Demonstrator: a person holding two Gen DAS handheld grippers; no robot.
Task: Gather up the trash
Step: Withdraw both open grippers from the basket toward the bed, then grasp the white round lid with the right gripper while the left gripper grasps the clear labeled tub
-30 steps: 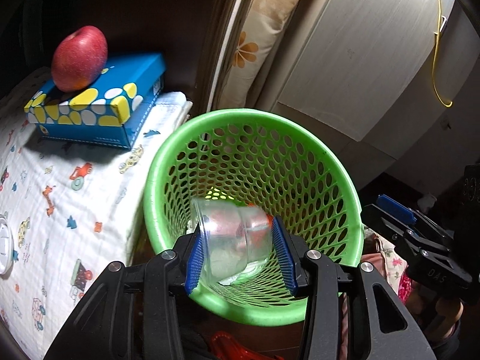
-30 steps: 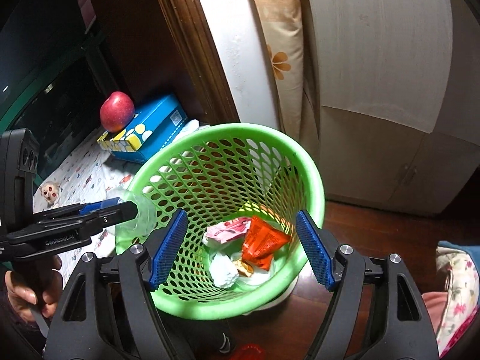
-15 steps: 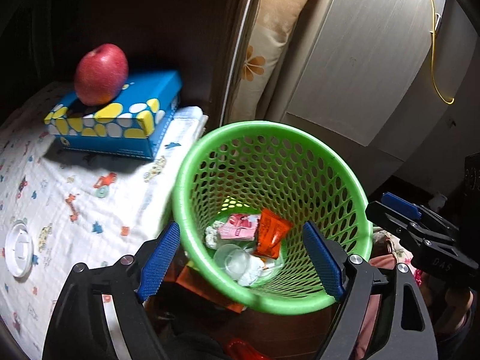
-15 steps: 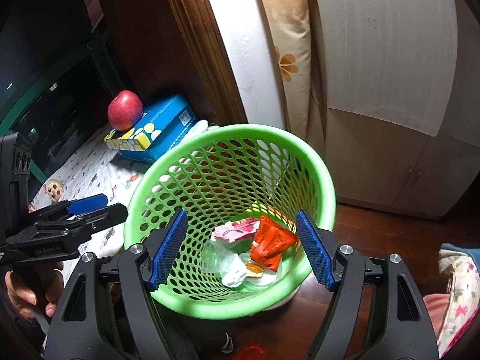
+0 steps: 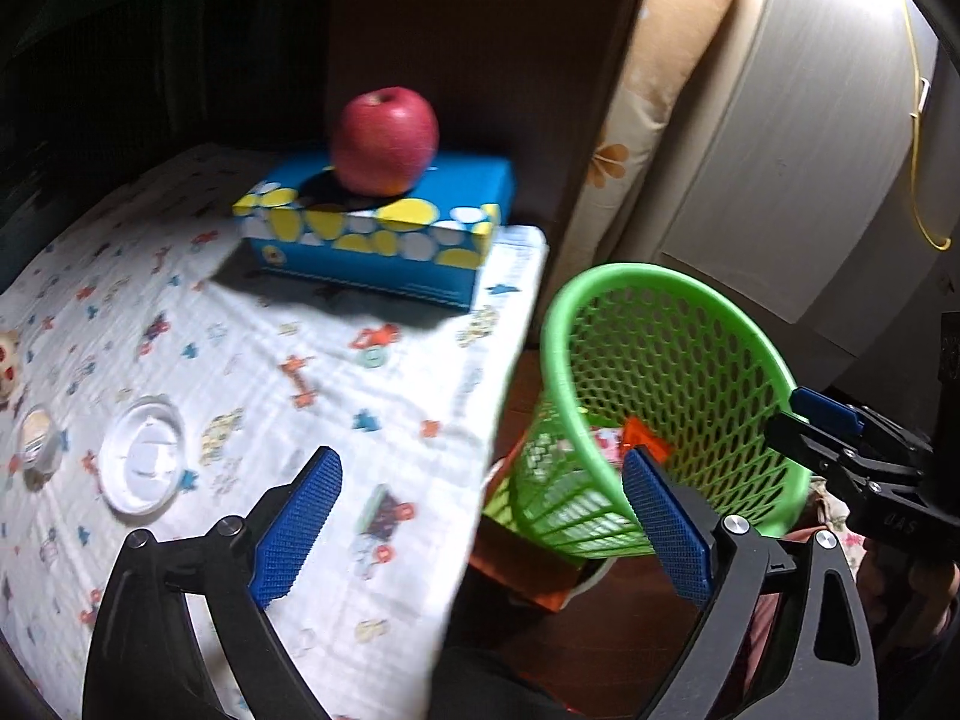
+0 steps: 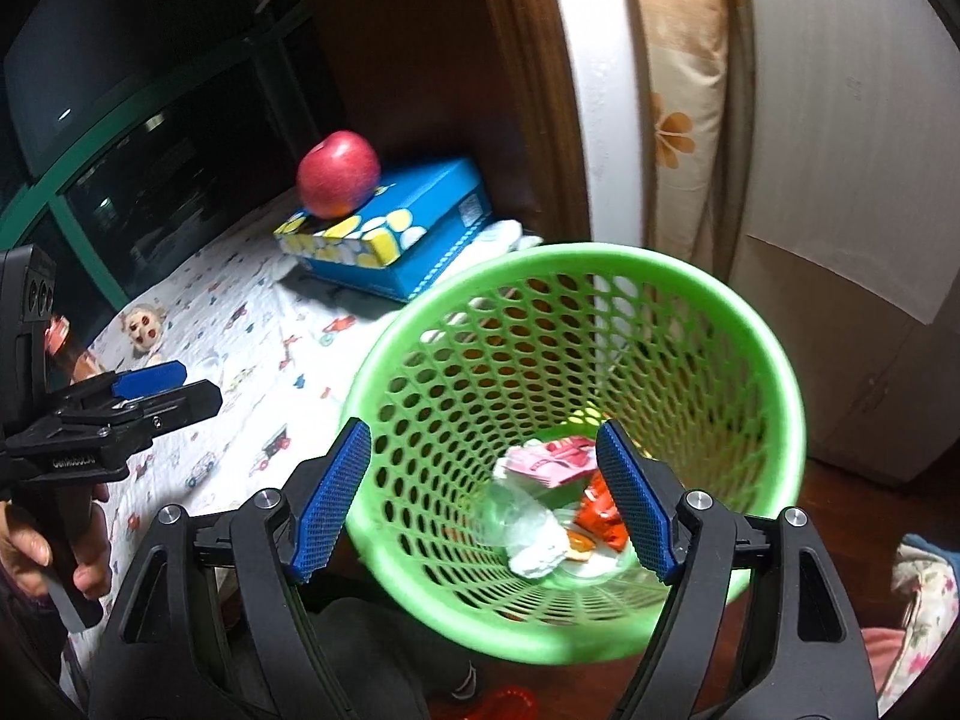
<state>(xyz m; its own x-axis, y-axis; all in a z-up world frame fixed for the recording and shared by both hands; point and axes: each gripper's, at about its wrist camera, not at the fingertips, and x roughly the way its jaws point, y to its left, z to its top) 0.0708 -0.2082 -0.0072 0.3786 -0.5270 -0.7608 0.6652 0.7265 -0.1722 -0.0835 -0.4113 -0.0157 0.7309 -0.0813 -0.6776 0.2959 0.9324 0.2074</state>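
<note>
Two bits of rubbish lie at the left of the tabletop (image 5: 384, 414): a small cup (image 5: 37, 439) and a white lid (image 5: 141, 461), both within easy reach. Above the cloth, the left gripper (image 5: 480, 531) has its fingers opening with nothing between them, probably ready for the lid. Rightward, the green basket (image 6: 786, 396) sits beside the tabletop edge, holding a clear cup (image 6: 510, 516) and wrappers (image 6: 555, 459). Over it the right gripper (image 6: 483, 501) is opening, empty too.

A dim room — a dark wooden frame (image 6: 516, 96) and white post (image 6: 606, 96) rise behind the cloth-covered table (image 5: 252, 360), a floral cushion (image 6: 684, 90) leans beside pale cabinet doors (image 6: 852, 138), over reddish-brown wood floor (image 6: 840, 492).
</note>
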